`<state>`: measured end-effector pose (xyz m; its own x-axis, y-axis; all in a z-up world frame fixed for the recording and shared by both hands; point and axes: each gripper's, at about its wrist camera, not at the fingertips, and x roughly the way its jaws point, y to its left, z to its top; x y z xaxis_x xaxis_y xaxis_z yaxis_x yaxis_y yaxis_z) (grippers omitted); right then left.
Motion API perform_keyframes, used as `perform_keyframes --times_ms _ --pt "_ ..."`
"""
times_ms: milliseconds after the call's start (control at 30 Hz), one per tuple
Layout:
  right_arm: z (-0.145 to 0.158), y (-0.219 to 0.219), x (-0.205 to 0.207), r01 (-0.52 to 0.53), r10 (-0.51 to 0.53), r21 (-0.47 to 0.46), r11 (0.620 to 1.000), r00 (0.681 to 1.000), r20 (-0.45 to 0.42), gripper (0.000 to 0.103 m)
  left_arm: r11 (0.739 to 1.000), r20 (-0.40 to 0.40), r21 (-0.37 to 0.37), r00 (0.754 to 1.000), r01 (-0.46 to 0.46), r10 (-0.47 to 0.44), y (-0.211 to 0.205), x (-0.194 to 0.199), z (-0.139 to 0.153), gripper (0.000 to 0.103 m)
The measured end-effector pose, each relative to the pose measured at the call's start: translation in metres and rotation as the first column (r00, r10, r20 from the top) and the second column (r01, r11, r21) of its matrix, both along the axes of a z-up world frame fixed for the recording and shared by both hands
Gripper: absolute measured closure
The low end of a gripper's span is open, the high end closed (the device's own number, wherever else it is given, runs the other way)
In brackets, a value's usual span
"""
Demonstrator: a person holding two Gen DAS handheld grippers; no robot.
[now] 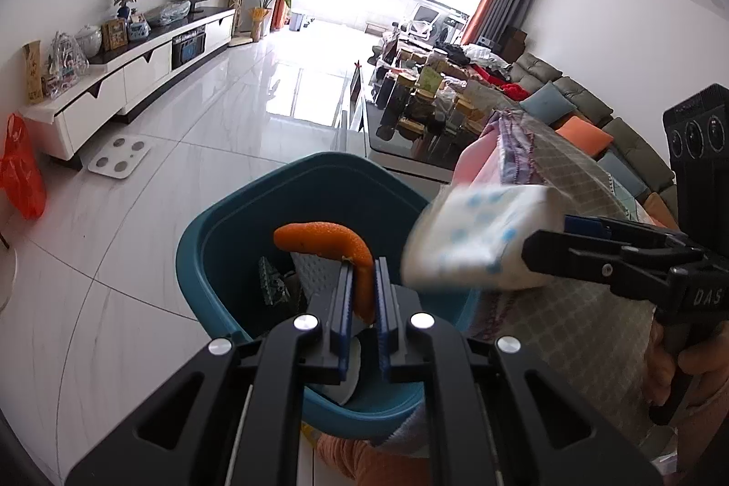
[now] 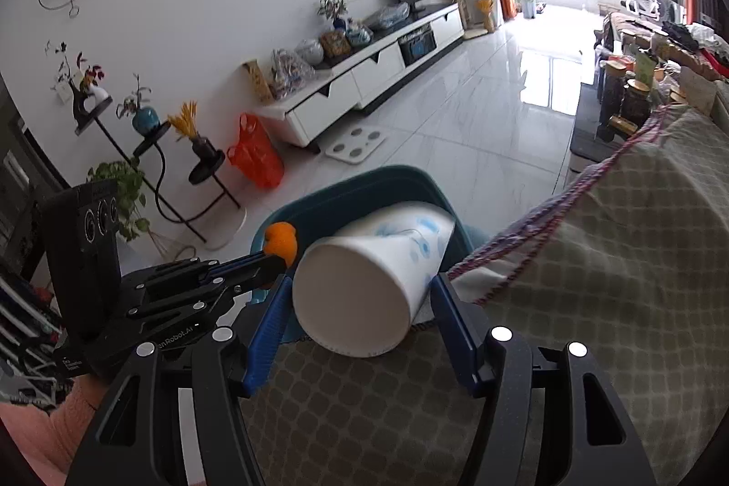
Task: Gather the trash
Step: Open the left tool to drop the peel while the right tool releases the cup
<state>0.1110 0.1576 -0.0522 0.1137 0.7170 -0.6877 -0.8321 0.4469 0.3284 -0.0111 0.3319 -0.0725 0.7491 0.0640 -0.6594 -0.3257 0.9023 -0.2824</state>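
Observation:
A curved strip of orange peel (image 1: pixel 339 247) is pinched in my left gripper (image 1: pixel 363 281), which is shut on it and hangs over the teal bin (image 1: pixel 218 244). The bin holds some scraps, among them a dark wrapper (image 1: pixel 273 283). My right gripper (image 2: pixel 360 294) is shut on a white paper cup with blue dots (image 2: pixel 369 281), held on its side with its base toward the camera, at the bin's right rim (image 2: pixel 364 174). In the left wrist view the cup (image 1: pixel 483 240) sits right of the peel. The right wrist view shows the peel (image 2: pixel 281 240) left of the cup.
A sofa arm under a checked cloth (image 2: pixel 615 258) lies right beside the bin. A cluttered glass coffee table (image 1: pixel 428 112) stands beyond it. A white TV cabinet (image 1: pixel 136 76), a bathroom scale (image 1: pixel 119 157) and an orange plastic bag (image 1: pixel 20 171) line the tiled floor at left.

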Motion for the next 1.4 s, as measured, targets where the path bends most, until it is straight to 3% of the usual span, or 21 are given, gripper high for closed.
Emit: perform_keyframes --times_ms 400,467,700,767,833,1033,1400 --pt "-0.009 0.024 0.011 0.011 -0.012 -0.032 0.999 0.999 -0.029 0.041 0.999 -0.048 -0.039 0.999 -0.017 0.016 0.012 0.016 -0.021 0.091" --pt "-0.010 0.025 0.013 0.014 -0.016 -0.032 0.999 0.999 -0.044 0.040 0.998 -0.059 -0.047 0.998 -0.031 0.028 0.014 0.018 -0.025 0.087" --pt "-0.011 0.015 0.017 0.038 -0.038 -0.002 0.999 0.996 -0.076 0.038 0.996 -0.074 -0.073 0.996 -0.057 0.052 0.021 0.017 -0.037 0.084" --pt "-0.010 0.010 0.017 0.043 -0.043 0.007 0.999 0.996 -0.074 0.038 0.996 -0.056 -0.071 0.997 -0.053 0.049 0.020 0.013 -0.034 0.082" --pt "-0.008 0.005 0.015 0.045 -0.044 0.014 0.999 0.997 -0.068 0.037 0.997 -0.039 -0.060 0.998 -0.049 0.047 0.015 0.009 -0.029 0.072" --pt "0.002 -0.022 0.005 0.061 -0.060 0.038 0.997 0.998 -0.034 0.035 1.000 0.040 -0.008 0.999 -0.005 0.005 -0.004 -0.003 -0.004 0.067" --pt "0.027 -0.104 -0.008 0.169 -0.173 0.128 0.977 0.985 0.022 0.034 0.979 0.149 0.079 0.969 0.188 -0.198 -0.082 0.002 0.038 0.059"
